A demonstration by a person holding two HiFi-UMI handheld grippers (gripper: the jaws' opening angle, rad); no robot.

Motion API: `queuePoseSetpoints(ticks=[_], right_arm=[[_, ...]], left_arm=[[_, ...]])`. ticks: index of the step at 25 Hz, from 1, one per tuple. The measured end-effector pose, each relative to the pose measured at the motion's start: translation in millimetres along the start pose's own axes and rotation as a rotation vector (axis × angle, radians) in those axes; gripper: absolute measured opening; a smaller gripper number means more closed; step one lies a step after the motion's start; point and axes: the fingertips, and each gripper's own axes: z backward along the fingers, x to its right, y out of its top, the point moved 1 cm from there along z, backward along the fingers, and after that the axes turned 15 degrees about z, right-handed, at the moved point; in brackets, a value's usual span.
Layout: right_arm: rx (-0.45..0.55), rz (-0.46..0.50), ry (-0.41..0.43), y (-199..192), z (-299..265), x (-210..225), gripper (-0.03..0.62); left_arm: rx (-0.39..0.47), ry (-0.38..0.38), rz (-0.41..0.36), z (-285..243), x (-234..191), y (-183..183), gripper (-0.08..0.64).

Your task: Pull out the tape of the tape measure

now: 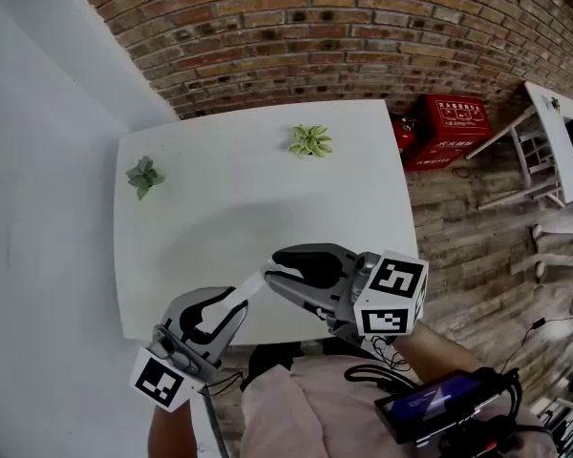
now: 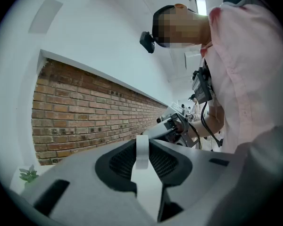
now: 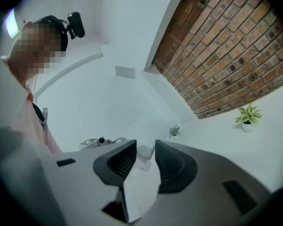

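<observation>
At the six o'clock edge of the table (image 1: 220, 189), I see my left claw (image 1: 237, 303) clamped on the white tape measure (image 2: 141, 150), while my right claw (image 1: 273, 267), at one o'clock from it, pinches narrowly the short white tape (image 1: 252, 288) spanning between them.

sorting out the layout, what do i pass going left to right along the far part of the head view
left plant → right plant → red box → white table
</observation>
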Motion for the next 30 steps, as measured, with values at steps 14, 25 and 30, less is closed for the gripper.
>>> queuePoseSetpoints(ticks=[14,25,30], right_arm=[[0.027,-0.148,0.039,-1.6,0.3,2.8,0.063],[-0.006,-0.221,0.043,-8.4,4.9,9.7,0.121],[-0.005,-0.309,0.121,-12.8,3.8,1.6,0.11]], left_arm=[[0.021,-0.012,-0.013,2.9,1.0,4.8,0.089],[-0.007,-0.03,-0.096,-2.7,5.7,6.8,0.089],[-0.033,-0.048,-0.141,-4.0,9.7,4.9,0.089]])
